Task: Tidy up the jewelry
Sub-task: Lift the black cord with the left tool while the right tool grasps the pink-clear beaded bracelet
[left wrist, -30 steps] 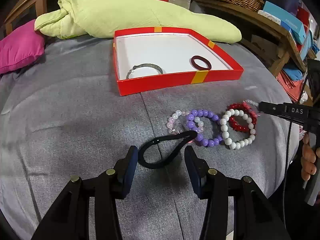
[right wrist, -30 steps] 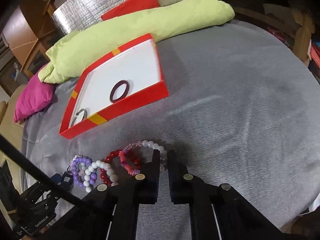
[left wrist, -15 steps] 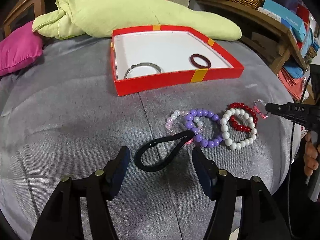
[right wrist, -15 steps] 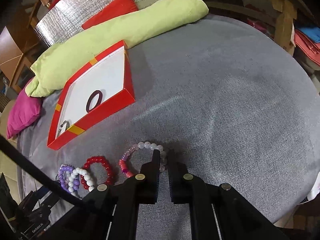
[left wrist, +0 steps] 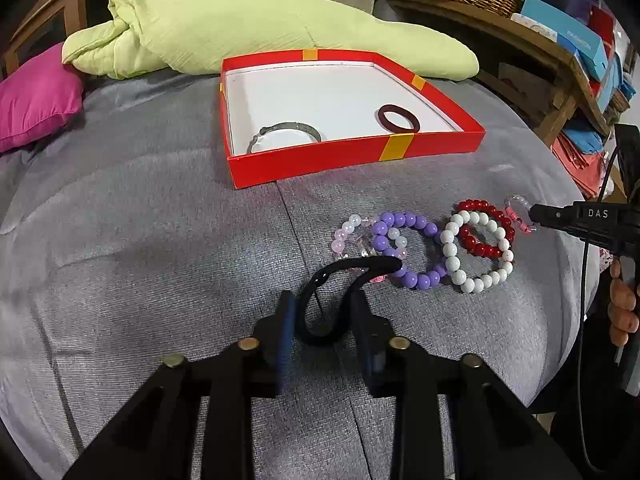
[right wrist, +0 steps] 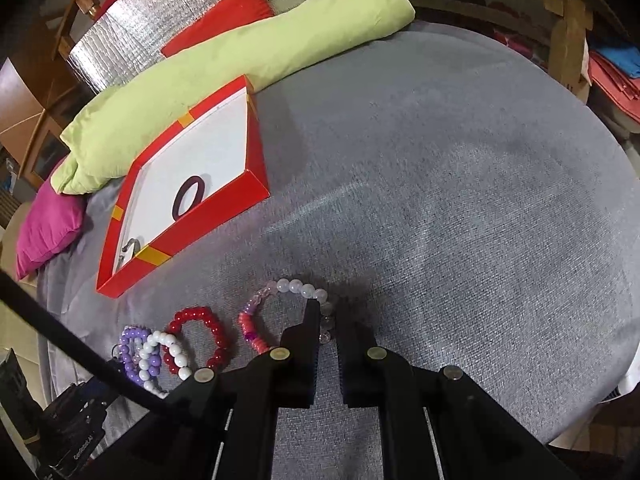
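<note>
Jaws of my left gripper (left wrist: pixel 323 320) have just been closing on the black hair band (left wrist: pixel 340 292), squeezing its loop narrow on the grey sofa cushion (left wrist: pixel 160 260)
My right gripper (right wrist: pixel 326 332) holds the pink-and-clear bead bracelet (right wrist: pixel 280 300), clamped; both point steeply down, red box (left wrist: pixel 352 152) beyond, awaiting them

On the cloth-covered table (left wrist: pixel 140 240) a shallow box (left wrist: pixel 360 152) sits toward the far side, with a long pillow (left wrist: pixel 260 28) just behind it. Inside the box lie a metal bangle (left wrist: pixel 286 134) on the left and a ring-shaped bangle (left wrist: pixel 398 118) on the right. Nearer, a row of beaded bracelets (left wrist: pixel 476 248) overlap one another, and a hair tie (left wrist: pixel 340 300) lies in front of their left end.
</note>
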Motion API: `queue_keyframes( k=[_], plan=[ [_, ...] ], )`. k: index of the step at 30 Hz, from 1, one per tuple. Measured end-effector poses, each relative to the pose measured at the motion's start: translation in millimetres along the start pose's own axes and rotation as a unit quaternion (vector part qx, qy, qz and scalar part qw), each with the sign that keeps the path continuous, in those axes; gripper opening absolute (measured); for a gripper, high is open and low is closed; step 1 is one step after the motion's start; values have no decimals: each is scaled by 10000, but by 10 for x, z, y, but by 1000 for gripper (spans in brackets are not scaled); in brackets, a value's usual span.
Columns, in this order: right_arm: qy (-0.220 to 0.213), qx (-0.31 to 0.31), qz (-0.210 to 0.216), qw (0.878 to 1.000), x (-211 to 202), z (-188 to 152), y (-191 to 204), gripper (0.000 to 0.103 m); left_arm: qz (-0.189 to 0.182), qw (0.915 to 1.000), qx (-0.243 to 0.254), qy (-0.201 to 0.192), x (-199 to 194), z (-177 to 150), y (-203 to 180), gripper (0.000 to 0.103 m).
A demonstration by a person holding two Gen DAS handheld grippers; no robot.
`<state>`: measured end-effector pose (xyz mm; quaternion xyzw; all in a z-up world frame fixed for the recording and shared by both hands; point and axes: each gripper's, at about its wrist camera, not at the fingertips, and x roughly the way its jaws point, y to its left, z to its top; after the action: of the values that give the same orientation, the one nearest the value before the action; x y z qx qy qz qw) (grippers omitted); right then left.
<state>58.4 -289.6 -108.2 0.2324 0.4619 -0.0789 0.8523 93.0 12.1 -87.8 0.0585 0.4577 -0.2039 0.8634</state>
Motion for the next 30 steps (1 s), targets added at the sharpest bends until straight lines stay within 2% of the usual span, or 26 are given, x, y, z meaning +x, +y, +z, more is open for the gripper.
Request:
queue_keyframes(
  k=[3, 7, 15, 17, 19, 21, 26, 30],
  plan=[
    [41, -36, 11, 10000, -5, -2, 28, 12, 2, 10000, 18, -42, -34, 5, 9, 20],
    [66, -53, 179, 9998, -15, -8, 59, 27, -16, 9999, 7, -113, -90, 5, 50, 18],
    [-20, -337, 15, 9994, -3, -42, 152, 29, -12, 9993, -192, -315, -221, 8, 196, 17],
    [-54, -543, -137, 9984, 7, -64, 214, 26, 13, 9990, -249, -377, -250, 16, 229, 17],
    [-53, -716, -234, 9971, 18, -83, 256, 14, 68, 9985, -317, -430, -268, 25, 255, 17],
    [-98, -850, -304, 9959, 18, -103, 296, 9, 134, 9980, -393, -483, -281, 35, 280, 17],
    [-319, -1008, -385, 9937, -39, -125, 343, 8, 307, 9966, -482, -602, -302, 56, 310, 17],
    [-715, -997, -512, 9911, -163, -96, 337, 9, 354, 9959, -538, -637, -300, 66, 316, 17]
  ],
)
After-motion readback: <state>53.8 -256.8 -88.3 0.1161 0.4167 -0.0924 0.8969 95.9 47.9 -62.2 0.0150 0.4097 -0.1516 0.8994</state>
